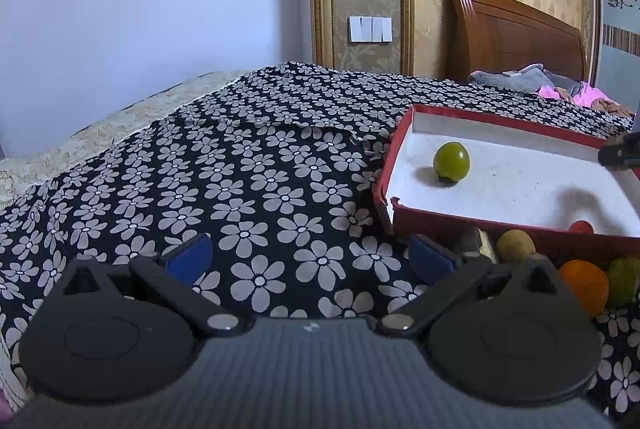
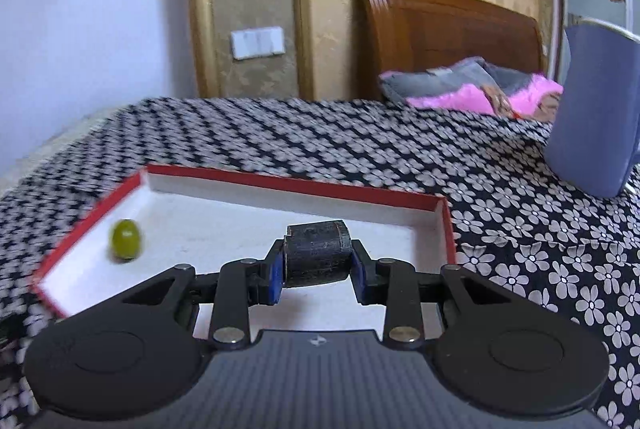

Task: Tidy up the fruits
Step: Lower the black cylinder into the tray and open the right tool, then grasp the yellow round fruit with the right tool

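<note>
Left gripper angled downward, jaws spread wide, nothing between blue pads. Right gripper angled downward, jaws drawn in, pads clamping dark cylindrical block.

You see one green fruit in one red box, three fruits outside its near edge, and one dark cylinder.

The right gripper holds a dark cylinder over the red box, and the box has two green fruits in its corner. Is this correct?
Not quite: the red box holds one green fruit, as the right wrist view shows. The right gripper does hold the dark cylinder over it.
</note>
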A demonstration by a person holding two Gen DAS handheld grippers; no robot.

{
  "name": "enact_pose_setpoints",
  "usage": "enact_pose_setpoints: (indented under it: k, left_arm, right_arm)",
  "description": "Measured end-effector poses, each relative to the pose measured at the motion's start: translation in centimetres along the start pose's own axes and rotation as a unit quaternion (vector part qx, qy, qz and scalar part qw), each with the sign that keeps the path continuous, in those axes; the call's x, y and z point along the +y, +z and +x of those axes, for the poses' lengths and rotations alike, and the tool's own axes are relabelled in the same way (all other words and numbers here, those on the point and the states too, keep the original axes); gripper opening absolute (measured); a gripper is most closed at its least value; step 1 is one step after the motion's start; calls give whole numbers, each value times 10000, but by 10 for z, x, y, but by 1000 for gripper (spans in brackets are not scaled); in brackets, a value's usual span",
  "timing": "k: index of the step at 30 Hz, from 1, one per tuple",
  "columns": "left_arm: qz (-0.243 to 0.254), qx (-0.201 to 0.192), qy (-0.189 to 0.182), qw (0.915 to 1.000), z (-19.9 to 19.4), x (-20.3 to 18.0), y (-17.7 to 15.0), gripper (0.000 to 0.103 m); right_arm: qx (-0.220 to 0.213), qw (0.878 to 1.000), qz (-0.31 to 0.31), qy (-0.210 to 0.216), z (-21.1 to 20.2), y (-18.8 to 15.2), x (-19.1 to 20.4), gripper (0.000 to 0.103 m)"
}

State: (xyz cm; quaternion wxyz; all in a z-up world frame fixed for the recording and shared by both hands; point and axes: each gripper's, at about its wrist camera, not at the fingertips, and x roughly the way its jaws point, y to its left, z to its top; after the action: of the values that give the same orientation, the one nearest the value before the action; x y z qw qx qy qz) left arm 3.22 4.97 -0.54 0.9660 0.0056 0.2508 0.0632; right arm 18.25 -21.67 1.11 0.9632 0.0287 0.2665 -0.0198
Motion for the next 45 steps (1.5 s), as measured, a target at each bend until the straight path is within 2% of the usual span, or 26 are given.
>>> enact_pose_setpoints:
  k: [4,6,8,9,13,19,28,37,45]
  left_arm:
    - [-25,26,27,10000,1,1,0,103]
    - [1,5,51,10000,0,0,0,103]
    - [33,-36,73,10000,-1,-1,0,103]
    - [47,-55,82,9999,-2,-1,0,103]
    - [59,-63,81,9999,-1,-2,1,103]
    - [32,-34,96,9999,0,-1,1,103]
    - [33,-13,109,9999,1,-1,0,103]
    - [17,0,119,9999,2,1,0,103]
    - [-20,8,60,10000,1,2,-1,103]
  right_arm:
    - [166,9996,44,-230,16,1,-2,32]
    - [211,9994,22,-263,18,0,-2,37]
    - [151,9996,32,-239,13,-1,-1,48]
    - [104,9997,44,-212,9,-2,-1,48]
    - [-115,9999,-26,-109,-16,-8,1,48]
    - [-464,9986,0,264,-64,-29,0,48]
    - [-639,9958,-41,656,-114,-72,-1,48]
    - [-601,9935,-371,892,-129,-100,9,48]
    - [-438,9932,-582,903,-125,-110,13,48]
